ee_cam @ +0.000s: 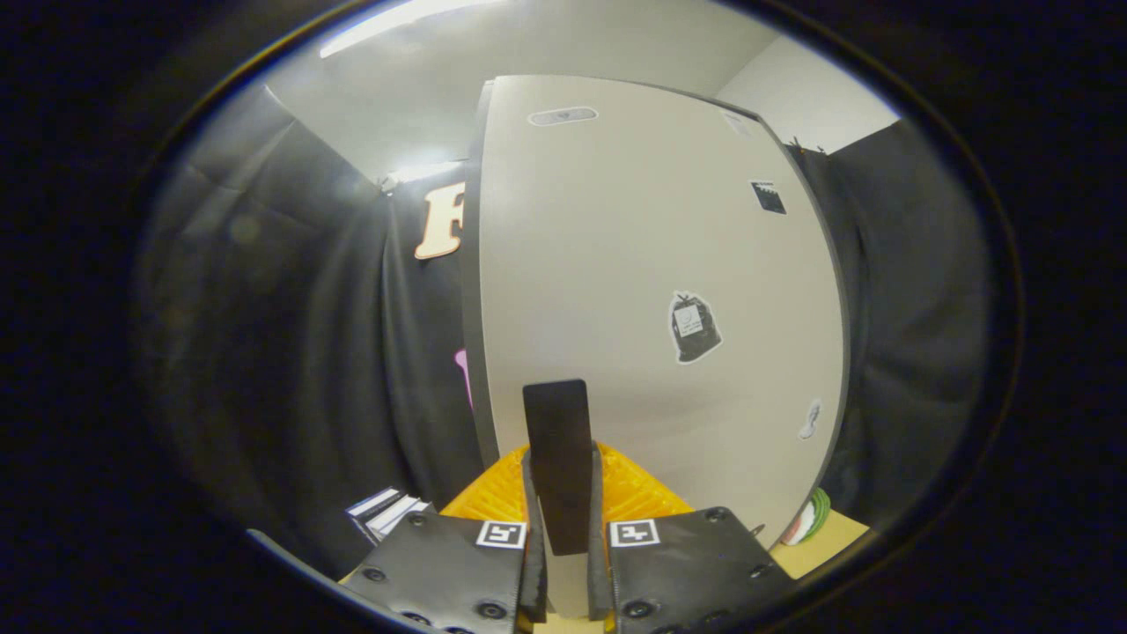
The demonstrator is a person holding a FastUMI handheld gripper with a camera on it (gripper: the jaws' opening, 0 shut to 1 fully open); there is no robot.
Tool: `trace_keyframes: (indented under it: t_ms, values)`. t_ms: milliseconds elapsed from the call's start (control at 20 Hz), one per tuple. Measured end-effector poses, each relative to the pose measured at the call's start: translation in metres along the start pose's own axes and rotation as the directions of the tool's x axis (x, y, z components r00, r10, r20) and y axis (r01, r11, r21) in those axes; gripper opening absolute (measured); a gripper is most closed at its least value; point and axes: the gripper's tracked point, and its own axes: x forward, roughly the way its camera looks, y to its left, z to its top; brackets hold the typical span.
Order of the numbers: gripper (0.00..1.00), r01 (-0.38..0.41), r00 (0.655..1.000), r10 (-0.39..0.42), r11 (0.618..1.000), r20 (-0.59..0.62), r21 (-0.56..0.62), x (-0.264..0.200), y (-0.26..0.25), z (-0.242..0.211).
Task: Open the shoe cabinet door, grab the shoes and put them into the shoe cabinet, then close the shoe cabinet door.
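The pale shoe cabinet door (651, 264) stands very close ahead, with its grey left edge (471, 308) showing. A dark upright bar handle (556, 414) sits low on the door. My gripper (563, 458) is shut on this handle, one finger pressing each side of it. A striped black and white thing (387, 512), possibly a shoe, lies low to the left beside the fingers. A green, white and red thing (812, 518) shows at the door's lower right corner; I cannot tell what it is.
Several stickers (694, 328) are stuck on the door face. Black cloth wall (290, 352) hangs on the left and right of the cabinet. A light wooden surface (832, 537) lies below on the right. A ceiling lamp (396, 19) glows above.
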Motion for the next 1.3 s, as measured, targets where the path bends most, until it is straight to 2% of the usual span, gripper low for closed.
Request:
trace_keyframes:
  t_ms: [600, 1050, 1300]
  values:
    - [0.2, 0.046, 0.999, -0.046, 0.999, 0.01, 0.008, -0.044, -0.02, 0.008]
    - [0.19, 0.089, 0.996, -0.089, 0.996, 0.03, -0.002, -0.093, -0.047, 0.015]
    - [0.16, 0.084, 0.996, -0.084, 0.996, 0.037, 0.005, -0.109, -0.062, 0.017]
